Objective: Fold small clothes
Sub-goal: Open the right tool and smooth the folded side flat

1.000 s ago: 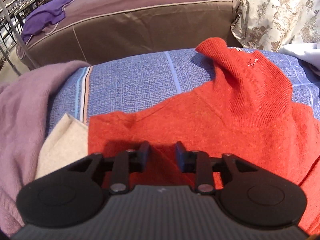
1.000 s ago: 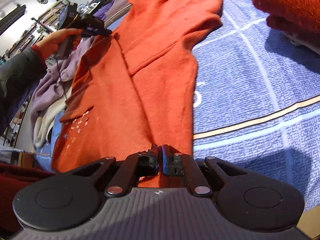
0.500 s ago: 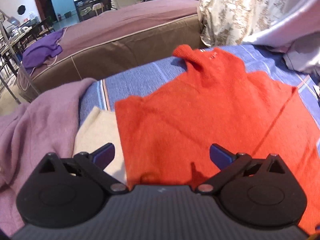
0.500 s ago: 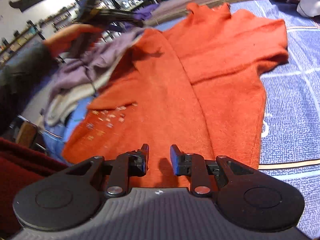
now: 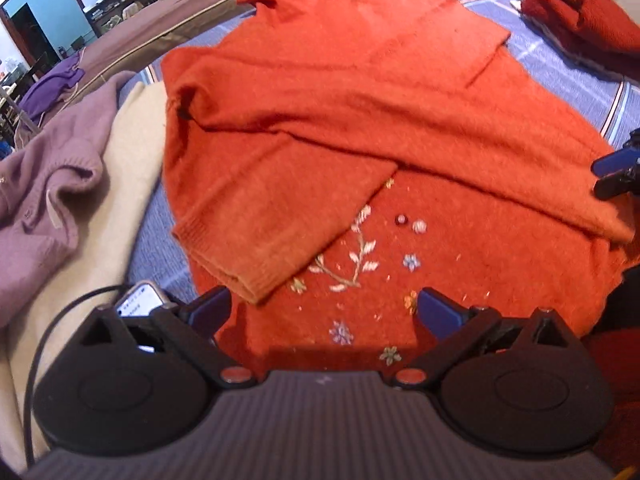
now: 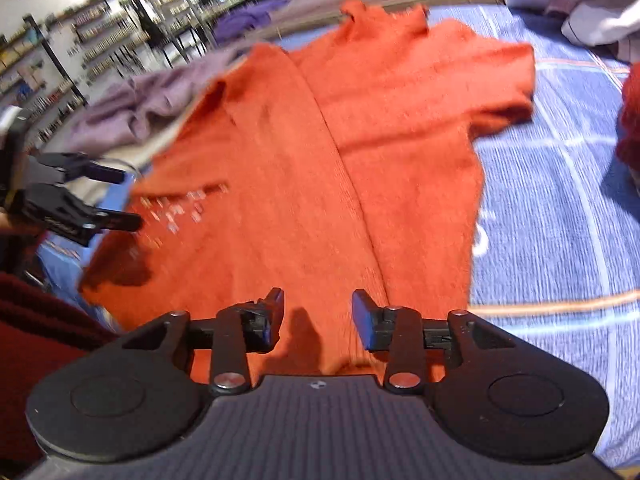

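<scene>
Our left gripper [image 5: 324, 312] hangs with jaws spread wide, gripping nothing; our right gripper [image 6: 318, 312] is parted too. Beneath both, we see the orange knitted sweater [image 5: 360, 120] with embroidered flowers on the blue patterned bedspread [image 6: 560, 208].

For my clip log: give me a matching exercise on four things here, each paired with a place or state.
Things:
1. orange sweater
2. lilac garment
3. left claw
4. folded red knit

Descriptions:
a. open wide, holding nothing
b. far corner of the blue cover
c. spread flat, sleeve folded across
d. crumpled beside the sweater

Pairs: 1-c, 2-d, 3-a, 4-b
</scene>
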A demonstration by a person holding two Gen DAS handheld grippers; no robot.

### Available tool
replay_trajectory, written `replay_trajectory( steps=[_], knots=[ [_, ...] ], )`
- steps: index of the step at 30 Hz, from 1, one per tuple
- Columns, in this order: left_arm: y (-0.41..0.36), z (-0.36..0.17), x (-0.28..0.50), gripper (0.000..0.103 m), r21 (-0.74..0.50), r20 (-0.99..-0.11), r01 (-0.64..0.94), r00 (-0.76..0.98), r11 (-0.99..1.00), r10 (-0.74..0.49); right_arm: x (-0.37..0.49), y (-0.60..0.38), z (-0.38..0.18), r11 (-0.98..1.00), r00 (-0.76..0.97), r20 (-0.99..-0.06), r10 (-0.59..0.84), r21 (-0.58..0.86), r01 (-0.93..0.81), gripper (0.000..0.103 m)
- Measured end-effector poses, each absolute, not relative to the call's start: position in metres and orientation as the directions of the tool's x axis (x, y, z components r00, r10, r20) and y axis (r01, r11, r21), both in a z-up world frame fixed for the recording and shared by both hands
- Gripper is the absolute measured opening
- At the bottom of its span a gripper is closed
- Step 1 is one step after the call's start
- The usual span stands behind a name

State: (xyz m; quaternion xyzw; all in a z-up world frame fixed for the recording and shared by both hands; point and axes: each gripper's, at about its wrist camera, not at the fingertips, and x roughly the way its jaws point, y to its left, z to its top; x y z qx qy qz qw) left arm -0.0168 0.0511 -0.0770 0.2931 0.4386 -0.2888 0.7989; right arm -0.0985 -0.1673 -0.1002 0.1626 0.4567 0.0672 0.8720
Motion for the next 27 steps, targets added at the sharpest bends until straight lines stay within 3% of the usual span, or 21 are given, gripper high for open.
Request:
replay_trajectory(
  steps=[6, 10, 15, 21, 24, 27],
  knots=[
    [0.061, -0.08, -0.032, 0.101, 0.248, -0.833, 0.666, 0.517, 0.704, -0.195, -0.102, -0.165, -0.092, 0.935, 0.606, -0.761, 0.23, 0.345, 0.078, 0.064],
    [0.108, -0.051, -0.056, 0.102, 0.123, -0.777, 0.69, 0.514, 0.713, -0.363, -0.121, -0.169, -0.078, 0.931, 0.64, -0.742, 0.201, 0.348, 0.111, 0.086],
    [0.144, -0.041, -0.08, 0.098, -0.065, -0.764, 0.696, 0.426, 0.715, -0.485, -0.148, -0.18, -0.089, 0.909, 0.646, -0.743, 0.173, 0.372, 0.185, 0.087],
    [0.139, -0.057, -0.072, 0.088, -0.036, -0.792, 0.671, 0.433, 0.741, -0.43, -0.15, -0.175, -0.095, 0.883, 0.646, -0.736, 0.204, 0.423, 0.203, 0.087],
    [0.157, -0.073, -0.046, 0.082, -0.129, -0.832, 0.568, 0.384, 0.813, -0.401, -0.149, -0.172, -0.092, 0.888, 0.656, -0.727, 0.202, 0.419, 0.191, 0.087],
    [0.172, -0.075, -0.037, 0.079, -0.208, -0.818, 0.529, 0.367, 0.823, -0.443, -0.149, -0.173, -0.092, 0.882, 0.659, -0.725, 0.201, 0.427, 0.2, 0.087]
  ],
)
